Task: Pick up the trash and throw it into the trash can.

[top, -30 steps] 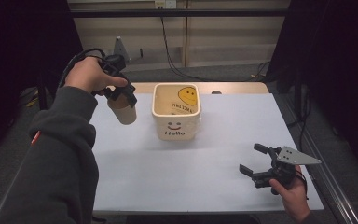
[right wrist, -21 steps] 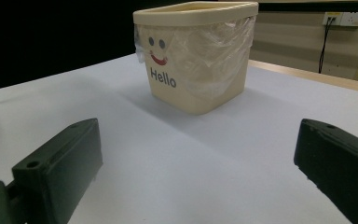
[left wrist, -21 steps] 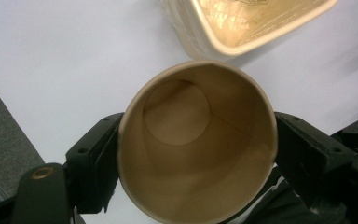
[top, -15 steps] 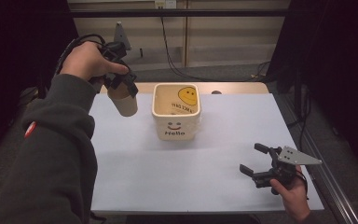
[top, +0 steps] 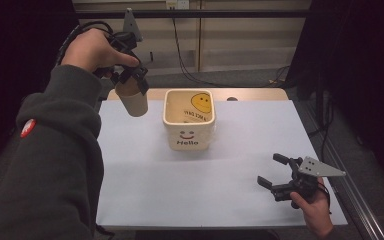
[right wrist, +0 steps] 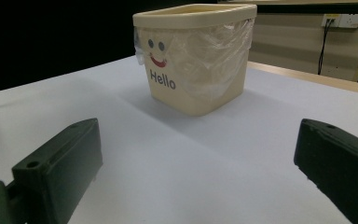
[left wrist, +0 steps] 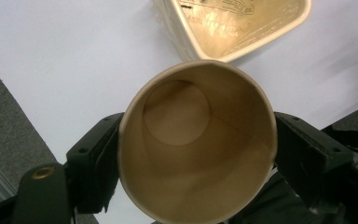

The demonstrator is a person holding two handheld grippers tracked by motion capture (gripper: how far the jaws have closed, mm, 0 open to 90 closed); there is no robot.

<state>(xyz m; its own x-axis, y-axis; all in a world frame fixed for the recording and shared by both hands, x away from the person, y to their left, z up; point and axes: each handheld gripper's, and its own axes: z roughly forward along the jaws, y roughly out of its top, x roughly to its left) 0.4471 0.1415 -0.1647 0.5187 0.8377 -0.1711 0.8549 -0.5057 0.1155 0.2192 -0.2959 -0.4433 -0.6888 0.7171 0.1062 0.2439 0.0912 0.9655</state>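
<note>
Left gripper, clamped on the paper cup, has risen toward upper left, likely heading for the bin; right gripper idles open.

We count one tan paper cup, one cream square plastic bin with a smiley face and "Hello" printed on it, and one clear plastic liner inside it. We also count two black two-jaw grippers, left and right, over one white tabletop.
</note>
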